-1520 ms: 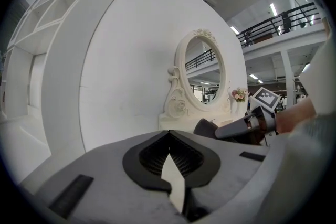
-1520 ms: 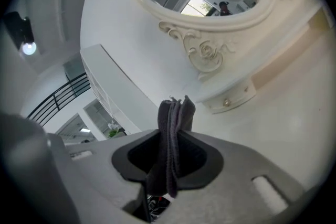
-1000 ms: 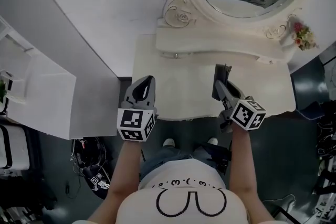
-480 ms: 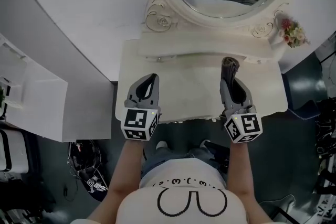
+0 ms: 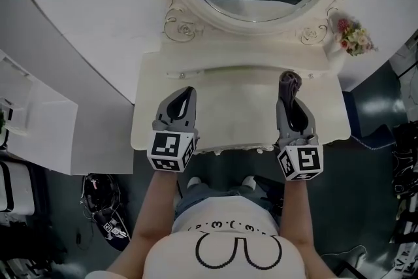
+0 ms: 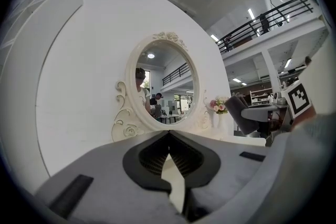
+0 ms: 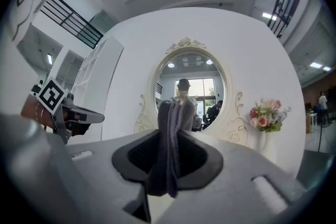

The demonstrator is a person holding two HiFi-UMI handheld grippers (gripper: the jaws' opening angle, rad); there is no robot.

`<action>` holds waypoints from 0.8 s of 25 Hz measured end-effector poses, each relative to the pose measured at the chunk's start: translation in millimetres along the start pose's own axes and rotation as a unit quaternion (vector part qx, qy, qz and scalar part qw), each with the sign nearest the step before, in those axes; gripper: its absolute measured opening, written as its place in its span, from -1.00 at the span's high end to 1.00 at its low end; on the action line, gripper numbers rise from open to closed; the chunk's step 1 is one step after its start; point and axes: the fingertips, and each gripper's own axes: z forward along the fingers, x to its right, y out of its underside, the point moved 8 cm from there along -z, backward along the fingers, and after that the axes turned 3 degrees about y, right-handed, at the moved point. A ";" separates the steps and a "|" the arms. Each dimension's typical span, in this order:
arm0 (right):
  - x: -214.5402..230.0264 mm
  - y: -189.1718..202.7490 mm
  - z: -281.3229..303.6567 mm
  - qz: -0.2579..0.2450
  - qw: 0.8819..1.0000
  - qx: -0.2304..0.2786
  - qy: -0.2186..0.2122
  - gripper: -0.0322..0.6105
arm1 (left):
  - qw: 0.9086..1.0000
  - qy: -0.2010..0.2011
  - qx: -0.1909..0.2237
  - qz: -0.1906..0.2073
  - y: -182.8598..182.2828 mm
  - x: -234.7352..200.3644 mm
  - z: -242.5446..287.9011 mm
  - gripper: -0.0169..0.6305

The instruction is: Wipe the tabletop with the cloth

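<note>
Right gripper [image 7: 170,134] jaws pinch the grey cloth [image 7: 176,110]; left gripper [image 6: 169,135] jaws meet, empty. Only the head view shows both over the table [image 5: 228,108]

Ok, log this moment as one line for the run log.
right gripper: shut on cloth | left gripper: shut, empty | both over white tabletop | cloth-table contact: cannot tell

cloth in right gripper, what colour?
Plain dark greyish-purple cloth; it shows best in the right gripper view.
</note>
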 end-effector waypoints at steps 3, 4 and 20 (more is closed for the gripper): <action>14.9 2.2 -3.6 0.001 1.000 -0.009 0.000 0.63 | 1.000 -0.004 0.004 0.006 -4.0 13.1 6.2 0.95; 19.3 3.2 -4.1 -0.001 1.000 -0.014 -0.001 0.63 | 1.000 -0.006 0.005 0.008 -5.3 17.2 8.1 0.95; 90.2 -15.5 -17.0 -0.025 0.998 -0.024 -0.059 0.64 | 0.996 -0.057 0.049 0.048 -39.1 91.8 28.0 0.95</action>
